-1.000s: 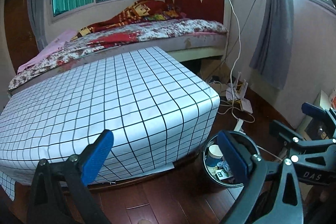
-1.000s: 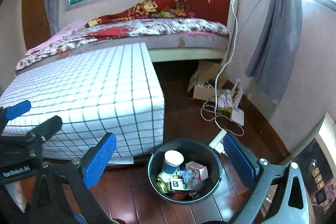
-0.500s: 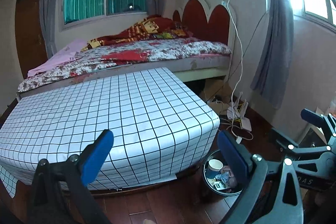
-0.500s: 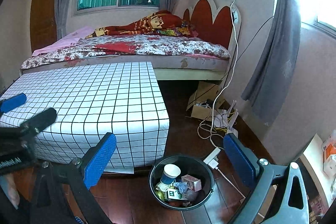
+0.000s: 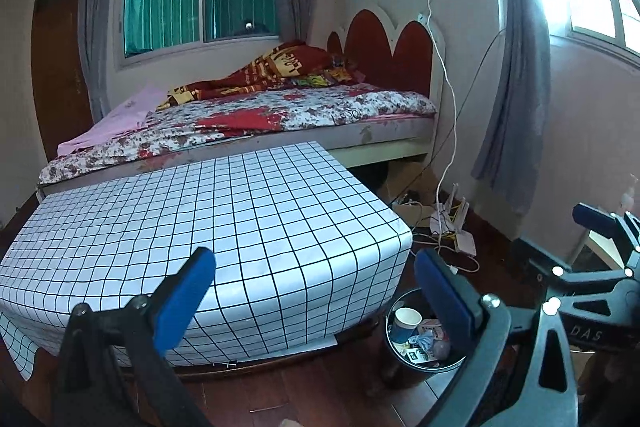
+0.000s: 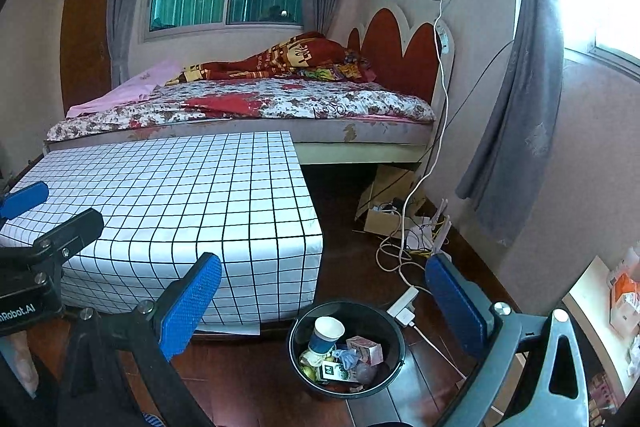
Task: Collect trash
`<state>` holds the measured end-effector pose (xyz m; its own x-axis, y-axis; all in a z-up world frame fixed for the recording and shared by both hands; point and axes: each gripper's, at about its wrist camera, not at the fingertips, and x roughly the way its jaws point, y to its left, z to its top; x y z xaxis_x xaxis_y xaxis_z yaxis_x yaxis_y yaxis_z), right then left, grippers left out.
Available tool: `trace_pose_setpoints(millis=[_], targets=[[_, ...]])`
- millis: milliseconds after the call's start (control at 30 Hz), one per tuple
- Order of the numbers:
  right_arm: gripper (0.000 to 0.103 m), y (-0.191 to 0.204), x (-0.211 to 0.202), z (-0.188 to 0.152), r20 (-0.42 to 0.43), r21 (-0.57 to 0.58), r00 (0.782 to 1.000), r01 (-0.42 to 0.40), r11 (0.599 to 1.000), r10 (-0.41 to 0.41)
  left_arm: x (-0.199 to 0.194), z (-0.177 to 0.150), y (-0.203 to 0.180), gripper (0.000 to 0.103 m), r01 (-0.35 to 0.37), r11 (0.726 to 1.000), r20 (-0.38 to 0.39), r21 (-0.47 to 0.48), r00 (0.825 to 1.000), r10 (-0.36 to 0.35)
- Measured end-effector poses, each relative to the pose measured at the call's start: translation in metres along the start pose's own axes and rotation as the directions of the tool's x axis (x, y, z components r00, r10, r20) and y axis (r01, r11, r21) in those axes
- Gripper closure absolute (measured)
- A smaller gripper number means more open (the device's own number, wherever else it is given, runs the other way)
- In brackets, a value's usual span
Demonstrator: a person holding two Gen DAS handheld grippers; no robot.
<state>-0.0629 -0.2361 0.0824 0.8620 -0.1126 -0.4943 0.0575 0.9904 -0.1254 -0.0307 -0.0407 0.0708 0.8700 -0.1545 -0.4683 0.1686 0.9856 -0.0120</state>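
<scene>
A black trash bin [image 6: 394, 359] stands on the wooden floor by the corner of the checked table. It holds a paper cup [image 6: 328, 334], a small pink box [image 6: 366, 349] and other scraps. The bin also shows in the left wrist view [image 5: 394, 355], partly behind my right finger. My left gripper [image 5: 314, 301] is open and empty, high above the table's near edge. My right gripper [image 6: 322, 303] is open and empty, well above the bin. The table top [image 5: 208, 223] carries nothing.
A bed [image 6: 248, 107] with a red headboard stands behind the table. A cardboard box [image 6: 384, 199], a power strip [image 6: 404, 305] and tangled cables [image 6: 400, 247] lie on the floor by the right wall. Grey curtains [image 6: 516, 107] hang at the right window.
Both grippers have risen and drawn back, so the bin and table look smaller and lower. Both stay open and empty.
</scene>
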Motion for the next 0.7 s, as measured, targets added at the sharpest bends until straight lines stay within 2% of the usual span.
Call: trace_pose_setpoints(millis=[700], targets=[[0.0, -0.013, -0.004, 0.001, 0.014, 0.032, 1.0, 0.004, 0.999, -0.004, -0.002, -0.001, -0.003, 0.001, 0.008, 1.0, 0.004, 0.0, 1.0, -0.008]])
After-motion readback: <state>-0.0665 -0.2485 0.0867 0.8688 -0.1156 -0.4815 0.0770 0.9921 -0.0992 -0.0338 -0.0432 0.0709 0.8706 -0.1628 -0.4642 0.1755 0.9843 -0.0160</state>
